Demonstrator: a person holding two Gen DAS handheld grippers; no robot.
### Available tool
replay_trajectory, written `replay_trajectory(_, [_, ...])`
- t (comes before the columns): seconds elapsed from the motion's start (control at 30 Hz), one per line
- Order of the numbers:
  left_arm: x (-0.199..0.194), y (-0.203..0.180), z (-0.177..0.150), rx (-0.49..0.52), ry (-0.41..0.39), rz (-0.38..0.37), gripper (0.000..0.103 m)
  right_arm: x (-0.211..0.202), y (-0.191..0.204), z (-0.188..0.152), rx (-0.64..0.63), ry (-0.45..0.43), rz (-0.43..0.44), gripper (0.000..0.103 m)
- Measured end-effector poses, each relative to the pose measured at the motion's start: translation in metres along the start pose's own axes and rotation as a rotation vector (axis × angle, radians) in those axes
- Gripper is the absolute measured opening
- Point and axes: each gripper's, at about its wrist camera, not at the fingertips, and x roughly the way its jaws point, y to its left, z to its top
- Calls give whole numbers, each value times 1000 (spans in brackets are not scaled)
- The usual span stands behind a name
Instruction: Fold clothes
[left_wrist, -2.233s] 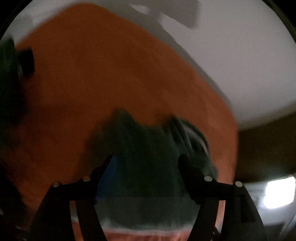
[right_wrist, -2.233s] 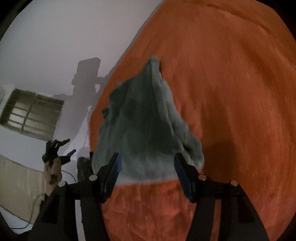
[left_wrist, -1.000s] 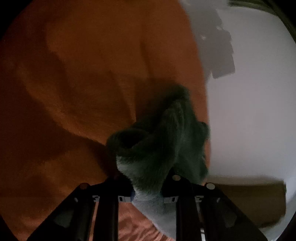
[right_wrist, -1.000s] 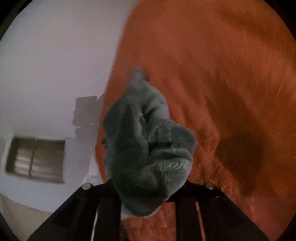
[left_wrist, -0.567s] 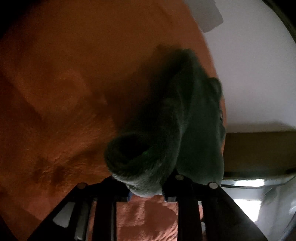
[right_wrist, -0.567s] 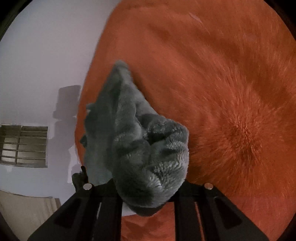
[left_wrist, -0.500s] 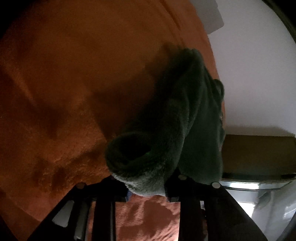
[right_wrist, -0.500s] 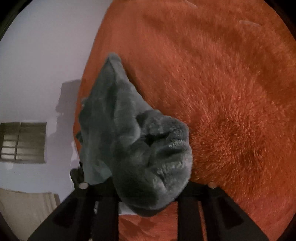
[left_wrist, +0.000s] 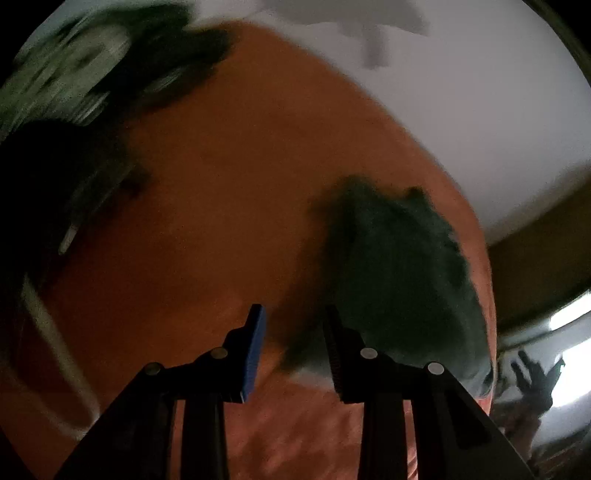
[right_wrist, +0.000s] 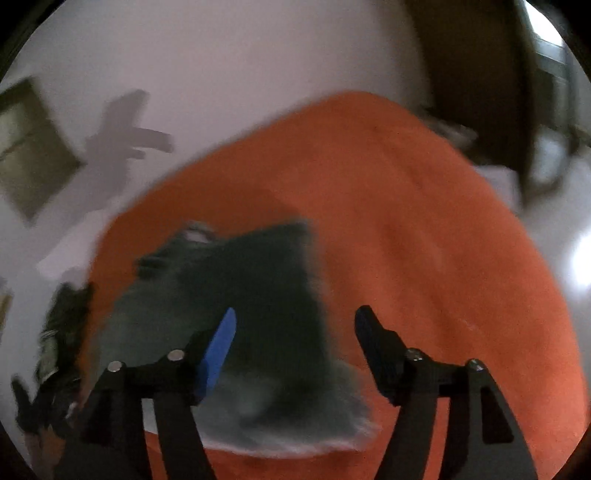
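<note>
An orange fleecy blanket (right_wrist: 424, 258) covers the surface and fills the middle and lower right of the right wrist view; in the left wrist view the same blanket (left_wrist: 229, 192) looks darker. A pale wall (right_wrist: 240, 55) runs across the top, with a grey shadow (right_wrist: 125, 129) at upper left — beside it a blurred framed opening (right_wrist: 29, 147) at the left edge. A dark brown door (right_wrist: 476, 74) stands at upper right.

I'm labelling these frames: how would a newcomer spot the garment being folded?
Find the big orange blanket covering the surface. Near its edge by the white wall lies the grey fleecy garment, bunched up. It is the only dark, fuzzy thing lying on the orange.
</note>
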Motion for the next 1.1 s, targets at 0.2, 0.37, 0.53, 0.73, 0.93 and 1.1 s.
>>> replay_trajectory(0.2, [69,-186,51,350,-167,-77,62,100,96,0,-140,-42,98,70])
replay_trajectory(0.37, [205,-264,13,461,-103,90,65,182,120,-5,-121,44,129,65])
replay_trajectory(0.53, [269,-218,5,388,0,157,70,233,99,-24,-72,93,133,67])
replay_trajectory(0.73, [270,-215,0,389,-73,130,69,250,117,-38,-202,106,40,73])
replay_trajectory(0.93, [213,-178,4,465,-135,163,69,225,115,-29,-317,113,-120,73])
replay_trajectory(1.1, [215,-163,7,473,-122,203,69,235,73,-28,-196,106,-79,58])
